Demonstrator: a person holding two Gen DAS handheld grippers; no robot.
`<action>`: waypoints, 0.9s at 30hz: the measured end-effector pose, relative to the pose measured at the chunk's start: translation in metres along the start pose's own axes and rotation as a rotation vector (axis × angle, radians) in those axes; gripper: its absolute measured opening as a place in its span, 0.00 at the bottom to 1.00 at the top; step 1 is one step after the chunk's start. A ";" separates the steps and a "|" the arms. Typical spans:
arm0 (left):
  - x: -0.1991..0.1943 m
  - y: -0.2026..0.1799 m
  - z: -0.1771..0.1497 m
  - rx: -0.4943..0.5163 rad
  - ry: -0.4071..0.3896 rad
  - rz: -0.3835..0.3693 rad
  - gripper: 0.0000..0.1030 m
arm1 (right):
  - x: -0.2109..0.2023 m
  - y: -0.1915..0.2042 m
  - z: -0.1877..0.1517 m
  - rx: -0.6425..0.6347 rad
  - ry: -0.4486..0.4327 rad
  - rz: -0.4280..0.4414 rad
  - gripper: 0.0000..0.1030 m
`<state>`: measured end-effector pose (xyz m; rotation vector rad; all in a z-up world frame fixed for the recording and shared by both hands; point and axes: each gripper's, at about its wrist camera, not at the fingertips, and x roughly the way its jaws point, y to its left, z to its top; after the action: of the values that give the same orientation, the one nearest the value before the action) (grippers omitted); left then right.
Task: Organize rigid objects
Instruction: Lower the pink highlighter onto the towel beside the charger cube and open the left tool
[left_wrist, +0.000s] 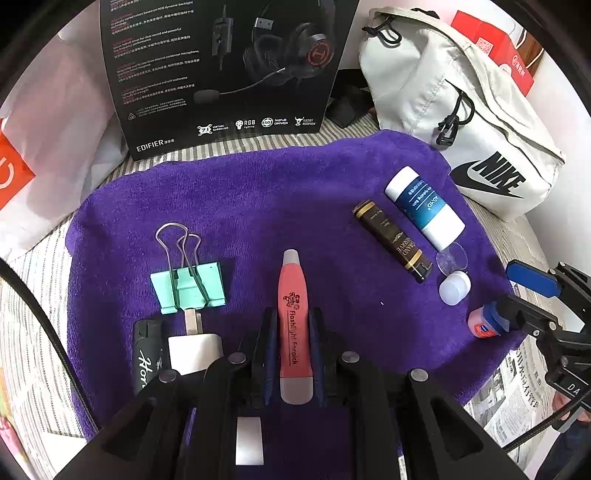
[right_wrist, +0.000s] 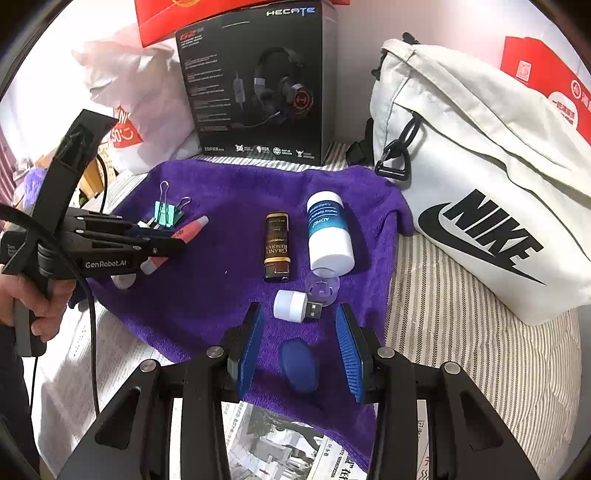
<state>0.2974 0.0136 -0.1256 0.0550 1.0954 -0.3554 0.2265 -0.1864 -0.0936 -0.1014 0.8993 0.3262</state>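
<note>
A purple towel (left_wrist: 258, 192) lies spread over striped bedding, with a headset box (left_wrist: 229, 74) and a white bag (right_wrist: 480, 166) behind it. Your left tongs (left_wrist: 293, 347) are clamped on the pink flashlight earpick (left_wrist: 295, 325), held lengthwise just above the towel beside the green binder clip (left_wrist: 188, 284). Keep it level and set it down parallel to its neighbours before you let go. Your right tongs (right_wrist: 301, 354) stand apart around the small blue-capped jar (right_wrist: 299, 367), pads not touching it; centre them on it before squeezing.
</note>
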 end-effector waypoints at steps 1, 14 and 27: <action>0.001 0.000 0.000 0.001 0.001 -0.002 0.16 | 0.001 0.000 0.000 0.000 0.003 0.000 0.39; 0.007 -0.003 0.004 0.021 0.001 0.015 0.16 | 0.005 0.000 0.001 -0.001 0.011 0.000 0.39; 0.005 -0.005 0.000 0.030 0.008 0.026 0.16 | 0.010 0.001 -0.002 0.003 0.018 0.009 0.39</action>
<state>0.2976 0.0078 -0.1298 0.0969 1.0962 -0.3485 0.2309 -0.1832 -0.1028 -0.0973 0.9188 0.3328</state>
